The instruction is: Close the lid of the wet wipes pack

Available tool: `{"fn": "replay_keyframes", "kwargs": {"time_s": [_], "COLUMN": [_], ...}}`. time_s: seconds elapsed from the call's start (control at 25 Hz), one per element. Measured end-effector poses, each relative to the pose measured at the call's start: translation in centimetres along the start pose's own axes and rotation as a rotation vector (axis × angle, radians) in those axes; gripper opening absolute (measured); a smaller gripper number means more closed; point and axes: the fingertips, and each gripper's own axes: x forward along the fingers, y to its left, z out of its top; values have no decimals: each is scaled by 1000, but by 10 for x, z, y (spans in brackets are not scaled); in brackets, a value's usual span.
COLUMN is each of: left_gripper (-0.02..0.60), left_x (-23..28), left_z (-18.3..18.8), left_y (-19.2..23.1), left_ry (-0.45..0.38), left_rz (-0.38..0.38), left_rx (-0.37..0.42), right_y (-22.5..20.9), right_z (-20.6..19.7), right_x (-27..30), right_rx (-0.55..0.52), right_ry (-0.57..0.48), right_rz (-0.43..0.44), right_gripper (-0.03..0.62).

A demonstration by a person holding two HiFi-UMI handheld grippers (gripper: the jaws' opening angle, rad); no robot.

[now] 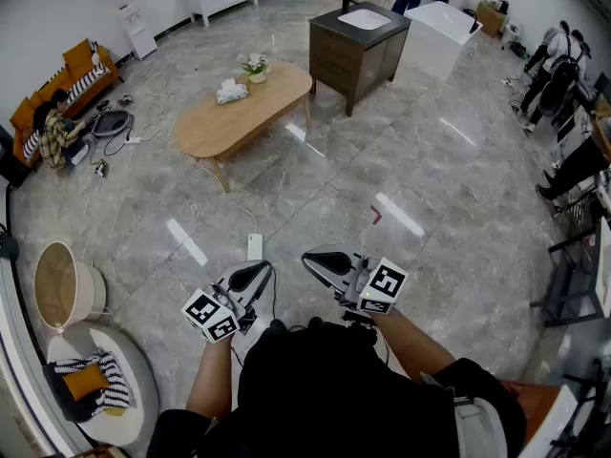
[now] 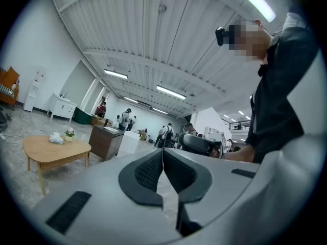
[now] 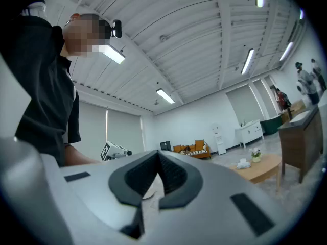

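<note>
The wet wipes pack [image 1: 232,91] lies on an oval wooden table [image 1: 215,130] far ahead of me, beside a small flower pot [image 1: 254,67]. The pack is too small to show how its lid stands. Both grippers are held close to my body, well short of the table. My left gripper [image 1: 256,273] is shut with nothing in it, and so is my right gripper [image 1: 323,260]. The left gripper view shows its pads [image 2: 153,170] pressed together, with the pack [image 2: 55,138] small at far left. In the right gripper view the pads [image 3: 171,175] meet too, the pack [image 3: 243,164] far right.
A dark cabinet with a white basin [image 1: 358,46] stands right of the table, a white block [image 1: 441,29] beyond it. An orange sofa with a seated person [image 1: 57,113] is at far left. A white power strip [image 1: 255,246] lies on the floor ahead; a round basket [image 1: 57,286] sits at left.
</note>
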Motion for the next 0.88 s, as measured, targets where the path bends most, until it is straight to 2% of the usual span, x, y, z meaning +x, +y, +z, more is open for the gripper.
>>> {"fn": "replay_keyframes", "kwargs": {"time_s": [0.16, 0.4, 0.6, 0.88], "left_gripper": [17, 17, 17, 17], "left_x": [-3, -3, 1, 16], "left_z": [-4, -2, -6, -4], "left_y": [-2, -3, -5, -5], "left_ry": [-2, -1, -3, -6], "left_rz": [16, 29, 38, 40], "left_rx": [-48, -22, -46, -53], "right_y": [2, 5, 2, -9], "right_z": [0, 3, 0, 10], "right_x": [-2, -1, -3, -19], "right_rx": [3, -1, 6, 28], "right_ry": [3, -14, -18, -79], "right_rz": [9, 54, 59, 62], "right_gripper": [9, 9, 9, 11]}}
